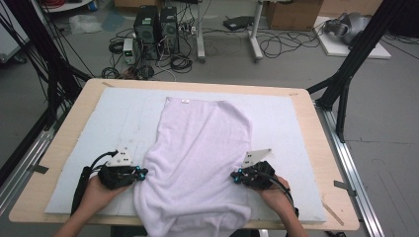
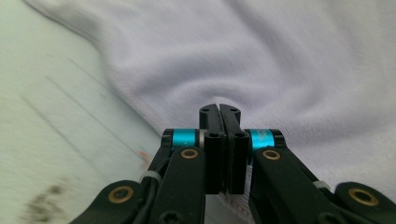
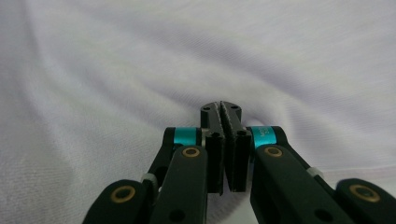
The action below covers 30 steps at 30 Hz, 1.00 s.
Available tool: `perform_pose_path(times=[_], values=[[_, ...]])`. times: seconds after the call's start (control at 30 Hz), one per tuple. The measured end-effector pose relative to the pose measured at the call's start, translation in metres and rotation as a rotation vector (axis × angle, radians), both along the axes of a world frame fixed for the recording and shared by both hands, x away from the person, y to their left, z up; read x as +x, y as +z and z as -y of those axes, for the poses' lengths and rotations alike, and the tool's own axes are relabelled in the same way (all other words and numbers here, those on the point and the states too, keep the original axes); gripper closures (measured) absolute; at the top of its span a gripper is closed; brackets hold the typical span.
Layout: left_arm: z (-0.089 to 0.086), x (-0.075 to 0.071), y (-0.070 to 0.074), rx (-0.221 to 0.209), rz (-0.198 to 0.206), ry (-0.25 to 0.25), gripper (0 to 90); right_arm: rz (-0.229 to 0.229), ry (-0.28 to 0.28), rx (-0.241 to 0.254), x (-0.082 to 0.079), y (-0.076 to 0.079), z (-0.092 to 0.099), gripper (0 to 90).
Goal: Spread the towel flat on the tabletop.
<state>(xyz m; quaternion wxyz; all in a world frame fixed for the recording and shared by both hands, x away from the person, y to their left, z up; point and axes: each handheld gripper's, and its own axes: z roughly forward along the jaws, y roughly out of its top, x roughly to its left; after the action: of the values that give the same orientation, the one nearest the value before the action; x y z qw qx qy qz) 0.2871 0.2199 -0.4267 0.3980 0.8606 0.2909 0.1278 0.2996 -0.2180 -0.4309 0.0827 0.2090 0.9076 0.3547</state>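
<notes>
A pale lilac garment [image 1: 197,148] lies lengthwise on the light blue mat [image 1: 118,118], and its near end hangs over the table's front edge. My left gripper [image 1: 143,174] is at the garment's left edge near the front. Its jaws are pressed together on a pinch of the cloth [image 2: 280,60], which puckers toward the left gripper [image 2: 219,108] tips, with the mat [image 2: 56,140] to the side. My right gripper [image 1: 235,177] is at the garment's right edge. The right gripper [image 3: 221,106] is shut, and folds of the cloth [image 3: 140,70] run into its tips.
The mat rests on a wooden table [image 1: 318,148] whose rim is bare all round. Black frame legs [image 1: 346,74] stand at both far corners. On the floor beyond are computer towers [image 1: 155,29], cables and a cardboard box [image 1: 294,14].
</notes>
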Motion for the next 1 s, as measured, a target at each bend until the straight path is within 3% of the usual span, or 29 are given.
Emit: perform_pose_path(times=[0.07, 0.17, 0.27, 0.33, 0.43, 0.57, 0.7, 0.87, 1.0], values=[[0.0, 0.009, 0.008, -0.008, 0.043, 0.045, 88.2, 0.042, -0.054, 0.022, 0.013, 0.012, 0.003, 88.6], [0.003, 0.029, 0.017, -0.016, 0.089, 0.104, 88.2, 0.059, -0.105, 0.039, 0.032, 0.02, 0.004, 88.6], [0.01, 0.045, 0.013, -0.009, 0.078, 0.127, 87.9, 0.049, -0.127, 0.012, 0.05, 0.013, 0.0, 88.5], [0.013, 0.052, 0.004, 0.017, 0.046, 0.14, 86.3, 0.034, -0.135, -0.013, 0.056, 0.006, -0.002, 88.0], [0.01, 0.054, 0.001, 0.025, 0.034, 0.145, 73.9, 0.017, -0.154, 0.003, 0.059, 0.002, 0.002, 83.9], [-0.001, 0.043, 0.011, -0.014, 0.052, 0.121, 65.7, 0.067, -0.16, 0.075, 0.049, 0.016, 0.01, 75.2], [-0.014, 0.021, 0.015, -0.023, 0.074, 0.081, 66.2, 0.106, -0.109, 0.092, 0.026, 0.027, 0.013, 71.6], [-0.019, -0.007, 0.003, -0.026, 0.034, -0.049, 82.5, 0.089, -0.015, 0.079, -0.008, 0.019, 0.009, 70.6], [-0.013, -0.021, -0.008, -0.028, -0.005, -0.145, 81.8, 0.054, 0.046, 0.051, -0.027, 0.005, 0.007, 71.8]])
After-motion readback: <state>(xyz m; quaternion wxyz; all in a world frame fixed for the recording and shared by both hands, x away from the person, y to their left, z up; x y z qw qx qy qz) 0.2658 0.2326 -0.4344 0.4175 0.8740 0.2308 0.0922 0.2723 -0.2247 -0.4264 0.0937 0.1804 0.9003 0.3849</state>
